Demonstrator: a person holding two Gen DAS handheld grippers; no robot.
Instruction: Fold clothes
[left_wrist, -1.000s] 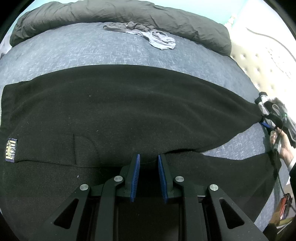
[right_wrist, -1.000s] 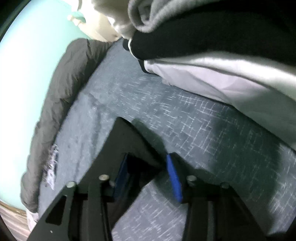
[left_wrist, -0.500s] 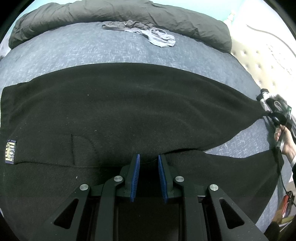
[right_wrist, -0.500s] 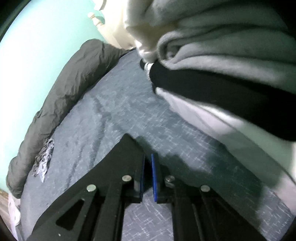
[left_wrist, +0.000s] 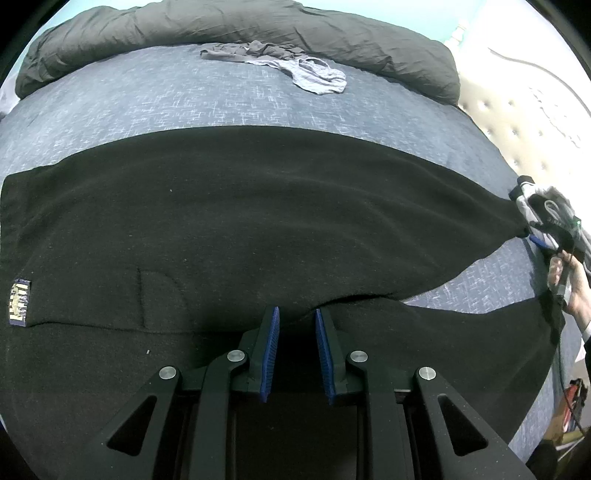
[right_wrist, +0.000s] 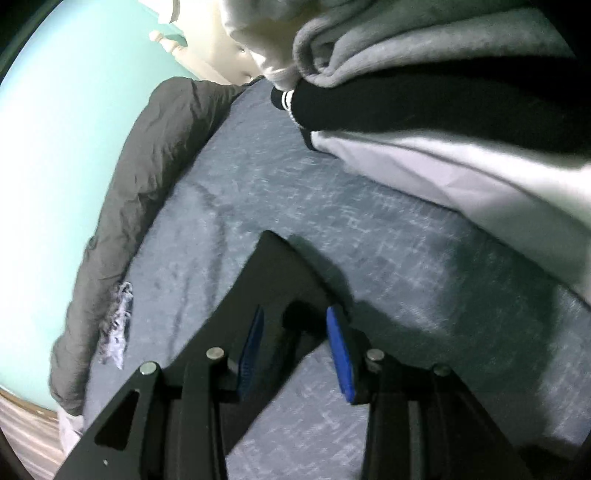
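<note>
Black trousers (left_wrist: 240, 221) lie spread across the bed, waist label at the left, legs running right. My left gripper (left_wrist: 295, 347) sits at the crotch, its blue pads close on a bunched fold of the black cloth. At the far right a hand holds my right gripper (left_wrist: 533, 238) at the upper leg's hem. In the right wrist view my right gripper (right_wrist: 295, 347) stands open. The black hem corner (right_wrist: 273, 266) lies between and ahead of its fingers, loose on the sheet.
The bed has a blue-grey sheet (left_wrist: 184, 103) and a dark grey duvet (left_wrist: 258, 26) rolled along the far side. A small grey garment (left_wrist: 295, 70) lies near it. Stacked grey, black and white clothes (right_wrist: 443, 110) sit close ahead of the right gripper. A tufted headboard (left_wrist: 535, 122) is at the right.
The right gripper was open a second ago, closed on the hem half a second ago, and is open again now. The left gripper and the trousers have hardly moved.
</note>
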